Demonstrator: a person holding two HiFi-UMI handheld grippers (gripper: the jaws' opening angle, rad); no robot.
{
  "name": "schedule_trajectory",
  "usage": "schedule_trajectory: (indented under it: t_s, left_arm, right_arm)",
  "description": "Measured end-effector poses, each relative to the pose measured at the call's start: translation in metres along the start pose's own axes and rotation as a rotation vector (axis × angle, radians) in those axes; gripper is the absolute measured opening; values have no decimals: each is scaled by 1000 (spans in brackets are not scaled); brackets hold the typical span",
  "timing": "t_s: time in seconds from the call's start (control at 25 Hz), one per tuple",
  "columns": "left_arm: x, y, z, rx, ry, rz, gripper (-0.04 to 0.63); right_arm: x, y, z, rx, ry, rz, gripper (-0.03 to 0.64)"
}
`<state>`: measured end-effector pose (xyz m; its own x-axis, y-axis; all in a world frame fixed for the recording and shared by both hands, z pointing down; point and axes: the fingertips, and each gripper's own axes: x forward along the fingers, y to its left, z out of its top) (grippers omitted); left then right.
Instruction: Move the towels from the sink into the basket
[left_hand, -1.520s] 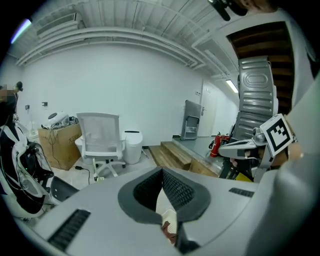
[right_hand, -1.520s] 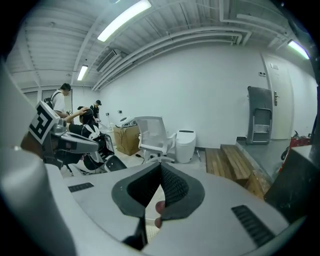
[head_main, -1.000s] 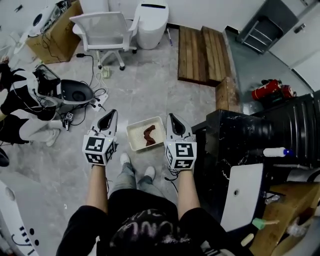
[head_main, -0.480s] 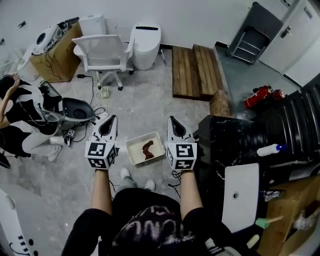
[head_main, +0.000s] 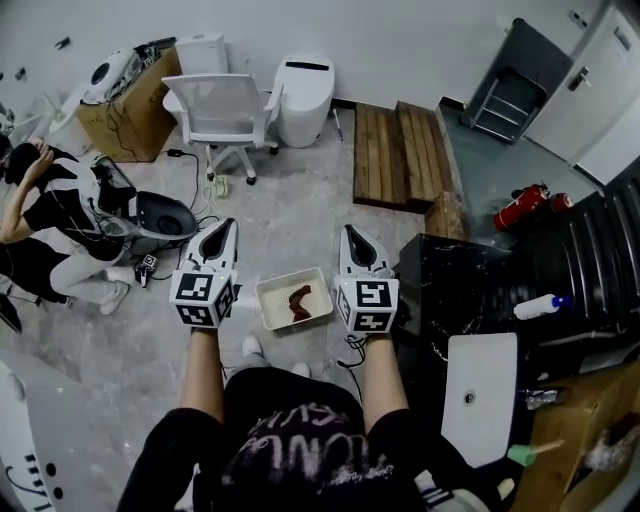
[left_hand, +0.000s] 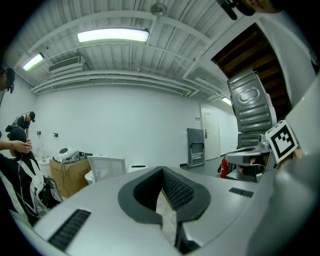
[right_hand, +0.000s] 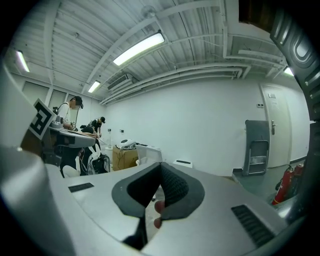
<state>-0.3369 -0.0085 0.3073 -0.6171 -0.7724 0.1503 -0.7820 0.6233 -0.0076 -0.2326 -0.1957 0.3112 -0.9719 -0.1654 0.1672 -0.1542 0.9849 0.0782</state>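
Note:
In the head view a white basket (head_main: 264, 300) stands on the floor in front of the person's feet, and a reddish-brown towel (head_main: 299, 302) lies in it. The white sink (head_main: 490, 370) is set in the black counter at the lower right; I see no towel in it. My left gripper (head_main: 224, 226) hovers left of the basket, and my right gripper (head_main: 347, 232) hovers right of it. Both point forward and are shut on nothing. The left gripper view has the left gripper (left_hand: 161, 170) with pads together. The right gripper (right_hand: 161, 167) looks the same in its own view.
The black counter (head_main: 455, 285) sits close to the right gripper, with a white bottle (head_main: 538, 306) on it. Ahead are a white chair (head_main: 225, 105), a toilet (head_main: 303, 85) and wooden pallets (head_main: 400, 140). A person (head_main: 50, 210) sits at the left beside cables and gear.
Both grippers keep their places beside the basket, still shut. The head view has shifted a little, and the person at the left has raised a hand to the head.

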Motion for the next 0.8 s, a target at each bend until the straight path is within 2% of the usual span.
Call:
schedule_trajectory:
  t_s: [0.2, 0.4, 0.8]
  left_arm:
    - [-8, 4, 6, 7, -9, 5, 6]
    - [-13, 13, 12, -23, -22, 22, 6]
    - [-18, 11, 15, -3, -11, 5, 6]
  right_arm:
    - [1, 10, 5, -31, -4, 15, 12]
    - [3, 16, 13, -36, -14, 22, 12]
    - [3, 20, 19, -30, -19, 7, 12]
